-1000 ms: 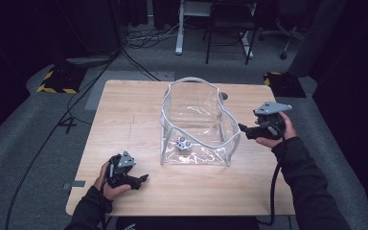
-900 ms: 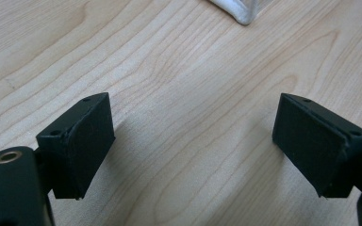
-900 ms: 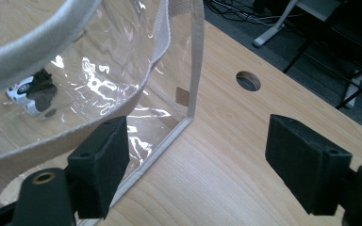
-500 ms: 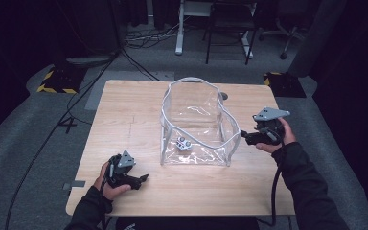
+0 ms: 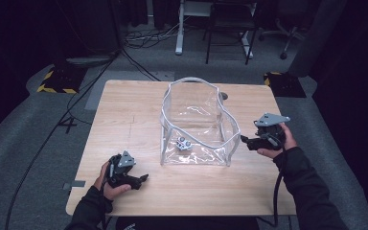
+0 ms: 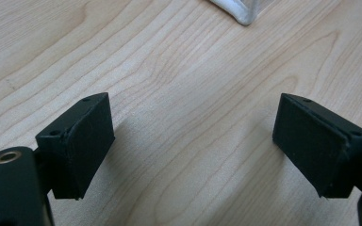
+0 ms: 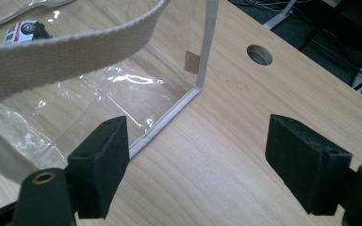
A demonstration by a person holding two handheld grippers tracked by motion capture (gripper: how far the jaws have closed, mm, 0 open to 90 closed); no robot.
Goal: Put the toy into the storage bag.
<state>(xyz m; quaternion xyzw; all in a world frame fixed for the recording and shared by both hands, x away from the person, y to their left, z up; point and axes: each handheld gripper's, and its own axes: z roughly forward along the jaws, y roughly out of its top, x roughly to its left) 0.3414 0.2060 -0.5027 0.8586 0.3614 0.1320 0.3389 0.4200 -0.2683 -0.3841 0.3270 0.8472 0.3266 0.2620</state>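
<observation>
Wooden table [image 5: 124, 115] under me, dark room behind. My right gripper [image 5: 250, 140] sits at the clear bag's [image 5: 196, 122] 3 o'clock, just beside its wall, jaws wide apart and empty. My left gripper [image 5: 141, 178], also gaping and empty, rests near 7 o'clock. Inside the bag, at 6 o'clock, lies what looks like a toy car [image 5: 183, 143]

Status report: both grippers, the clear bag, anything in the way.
Left gripper open over bare table. Right gripper open beside clear bag, not touching. Small toy inside bag. Nothing blocking.
</observation>
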